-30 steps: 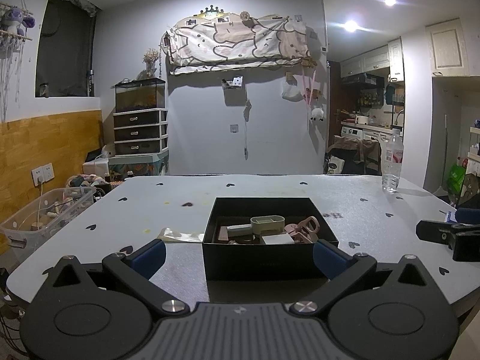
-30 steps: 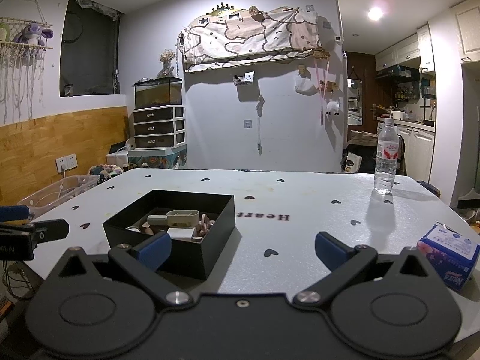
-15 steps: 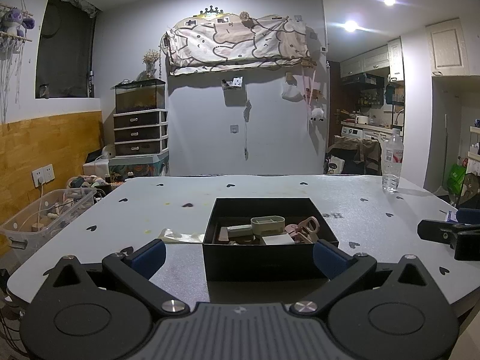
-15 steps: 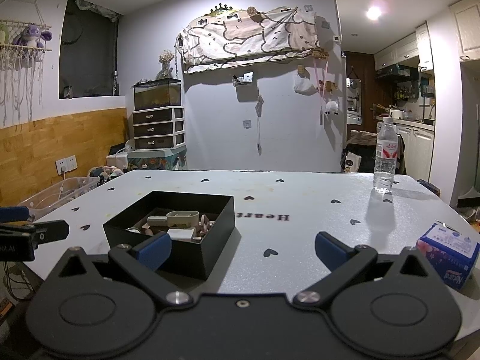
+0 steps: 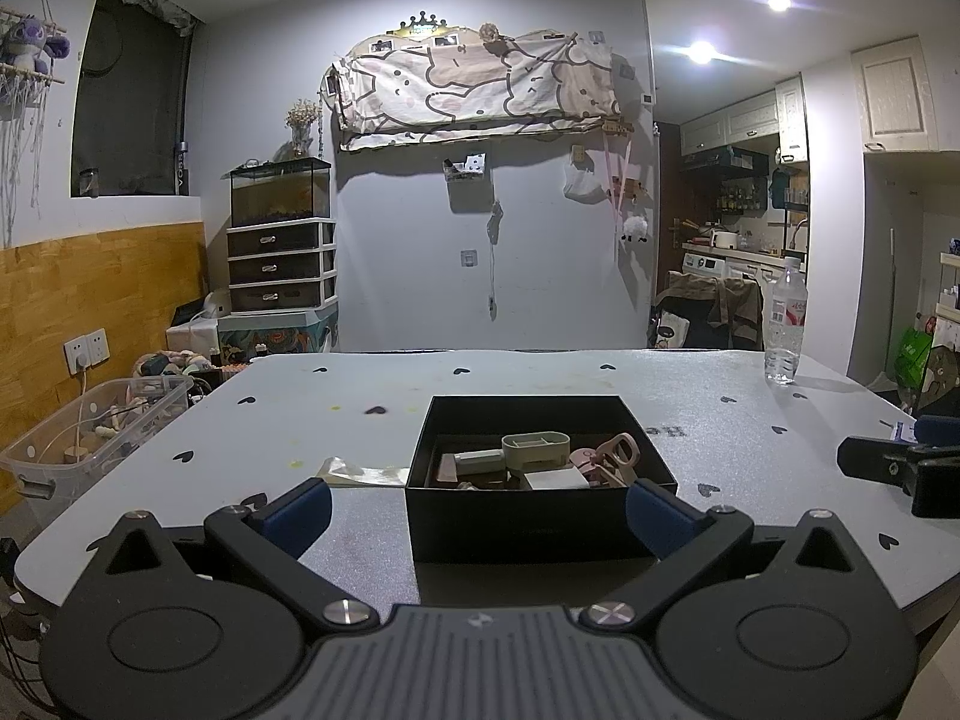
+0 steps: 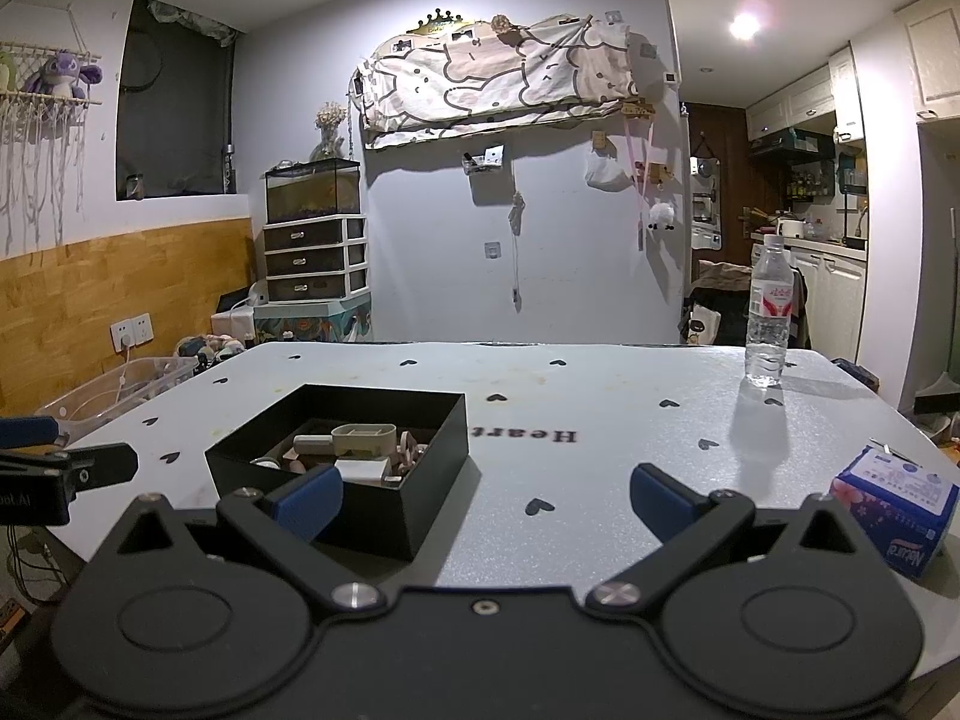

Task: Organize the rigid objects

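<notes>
Black box point(image 5: 528, 516), near centre: stiff, light clutter, grip by wall; my left gripper point(image 5: 477, 507) and right gripper point(image 6: 486, 495) wide open, empty.

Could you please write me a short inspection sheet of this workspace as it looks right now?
Surface: grey table with black heart marks and the printed word "Heart".
Job's things: open black box holding small items, among them a beige tray and pink scissors.
Clutter: water bottle upright at the far right; tissue pack at the right edge; clear wrapper left of the box.
Grippers: left gripper open, empty, box between its fingers; right gripper open, empty.
Cables: white cord from the wall socket.
Surroundings: clear storage bin, drawer unit, kitchen beyond.
</notes>
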The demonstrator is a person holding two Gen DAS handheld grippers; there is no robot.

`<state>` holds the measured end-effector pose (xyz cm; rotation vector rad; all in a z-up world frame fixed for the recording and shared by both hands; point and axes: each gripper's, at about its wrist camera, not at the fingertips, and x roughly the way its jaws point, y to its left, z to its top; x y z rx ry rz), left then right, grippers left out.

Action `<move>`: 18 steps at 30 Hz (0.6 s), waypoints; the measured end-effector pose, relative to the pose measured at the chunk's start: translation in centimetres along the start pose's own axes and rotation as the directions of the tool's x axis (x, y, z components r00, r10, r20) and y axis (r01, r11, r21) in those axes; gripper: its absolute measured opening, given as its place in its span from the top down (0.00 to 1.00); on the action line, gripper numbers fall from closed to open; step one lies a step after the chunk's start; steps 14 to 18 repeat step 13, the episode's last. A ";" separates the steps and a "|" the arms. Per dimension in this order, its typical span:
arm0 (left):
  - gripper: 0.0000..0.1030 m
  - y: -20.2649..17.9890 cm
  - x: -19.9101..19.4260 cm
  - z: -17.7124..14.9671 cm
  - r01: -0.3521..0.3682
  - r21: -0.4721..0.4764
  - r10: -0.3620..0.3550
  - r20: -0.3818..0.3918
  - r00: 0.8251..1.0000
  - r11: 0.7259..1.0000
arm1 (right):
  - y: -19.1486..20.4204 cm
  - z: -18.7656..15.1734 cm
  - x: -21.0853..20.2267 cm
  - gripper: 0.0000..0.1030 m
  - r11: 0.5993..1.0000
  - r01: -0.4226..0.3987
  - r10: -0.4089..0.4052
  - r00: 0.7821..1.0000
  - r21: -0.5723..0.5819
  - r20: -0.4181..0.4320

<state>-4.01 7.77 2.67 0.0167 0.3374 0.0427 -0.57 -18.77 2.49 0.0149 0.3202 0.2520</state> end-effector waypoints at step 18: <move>0.00 0.0 0.0 0.0 -0.003 -0.001 0.003 -0.001 1.000 1.000 | 0.0 0.0 0.0 0.00 1.000 0.000 0.000 1.000 0.000 0.001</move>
